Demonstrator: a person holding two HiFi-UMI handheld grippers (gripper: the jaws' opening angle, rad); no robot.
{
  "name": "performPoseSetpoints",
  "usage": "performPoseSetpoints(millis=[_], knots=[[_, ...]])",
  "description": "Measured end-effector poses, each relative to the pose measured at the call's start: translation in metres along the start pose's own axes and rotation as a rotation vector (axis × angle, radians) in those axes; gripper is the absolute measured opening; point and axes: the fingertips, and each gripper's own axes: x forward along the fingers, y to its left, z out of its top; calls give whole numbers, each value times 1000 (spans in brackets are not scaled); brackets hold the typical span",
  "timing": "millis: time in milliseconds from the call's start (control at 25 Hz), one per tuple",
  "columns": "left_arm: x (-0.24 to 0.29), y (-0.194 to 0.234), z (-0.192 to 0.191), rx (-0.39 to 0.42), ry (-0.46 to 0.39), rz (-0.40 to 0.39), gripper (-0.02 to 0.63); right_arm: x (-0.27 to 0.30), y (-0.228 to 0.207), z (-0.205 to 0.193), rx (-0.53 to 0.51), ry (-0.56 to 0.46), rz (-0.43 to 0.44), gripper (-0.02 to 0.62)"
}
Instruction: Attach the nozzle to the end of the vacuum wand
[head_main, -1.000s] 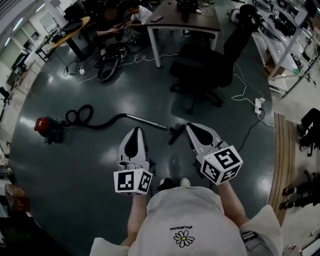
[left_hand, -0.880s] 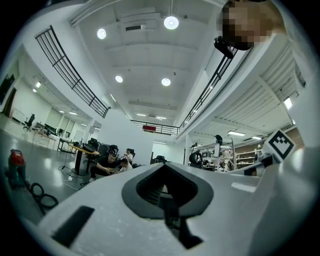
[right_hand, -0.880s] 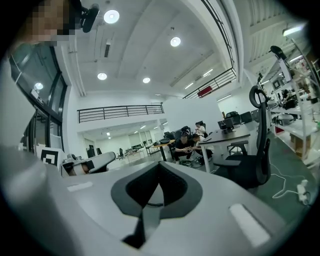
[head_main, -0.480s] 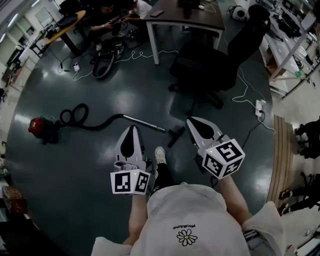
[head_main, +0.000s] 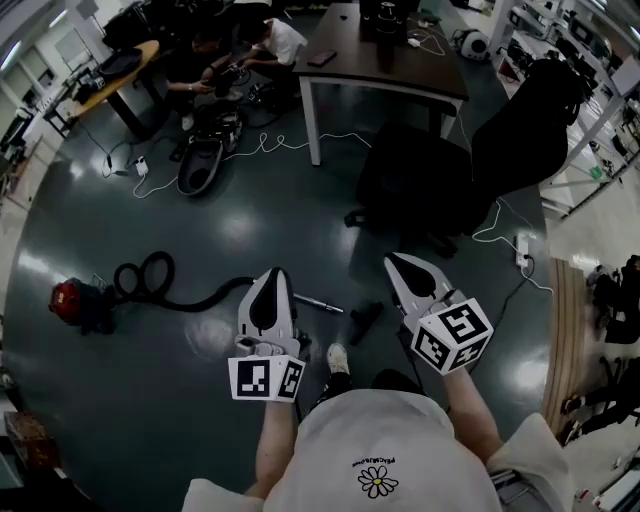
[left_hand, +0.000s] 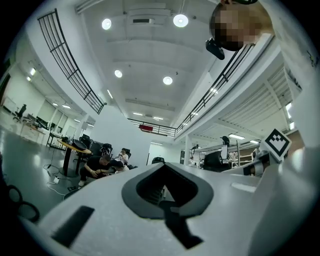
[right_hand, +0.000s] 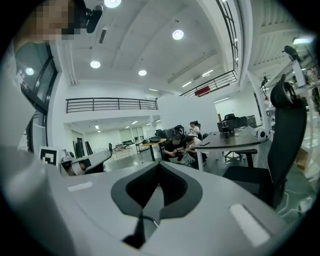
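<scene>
light: round ceiling lamps (left_hand: 180, 20) | glare: patches on glossy floor (head_main: 238, 228) | edges: fisheye-bent (dark corners)

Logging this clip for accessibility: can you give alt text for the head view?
A person holds a white left gripper and right gripper, fingers shut and empty, over a dark glossy floor. Between them on the floor lie a silver metal vacuum wand and, by its end, a loose black nozzle; a black hose runs left to a red canister vacuum.

An open-plan lab workspace: a desk (head_main: 400, 75), an office chair (head_main: 470, 170), shelving racks (head_main: 612, 108), cables (head_main: 270, 140) across the floor (head_main: 250, 230).
</scene>
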Motion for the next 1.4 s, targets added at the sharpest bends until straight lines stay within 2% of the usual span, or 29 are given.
performPoseSetpoints(millis=[160, 320, 600, 680, 760, 840, 920, 1080, 1200, 1320, 1400], knots=[[34, 31, -14, -20, 27, 0, 2, 34, -22, 4, 36, 6, -38, 5], [51, 38, -25, -25, 46, -8, 2, 50, -44, -1, 51, 37, -53, 6], [72, 41, -47, -60, 77, 17, 3, 65, -75, 2, 86, 34, -50, 5], [82, 42, -65, -63, 98, 4, 2, 75, -85, -9, 96, 41, -34, 5], [91, 44, -102, -35, 120, -29, 3, 89, -99, -40, 86, 54, -12, 5], [98, 53, -163, 4, 125, -67, 3, 109, -120, -93, 56, 67, 7, 6], [99, 74, -249, 33, 145, -90, 3, 132, -146, -171, 36, 81, 16, 6], [83, 124, -454, 116, 197, -123, 3, 173, -213, -366, 10, 115, 8, 6], [81, 154, -588, 157, 199, -160, 3, 201, -269, -506, 32, 131, -6, 6], [74, 170, -689, 197, 186, -211, 3, 218, -306, -618, 52, 140, -2, 5], [67, 178, -734, 220, 190, -222, 3, 225, -319, -669, 53, 136, 10, 6]])
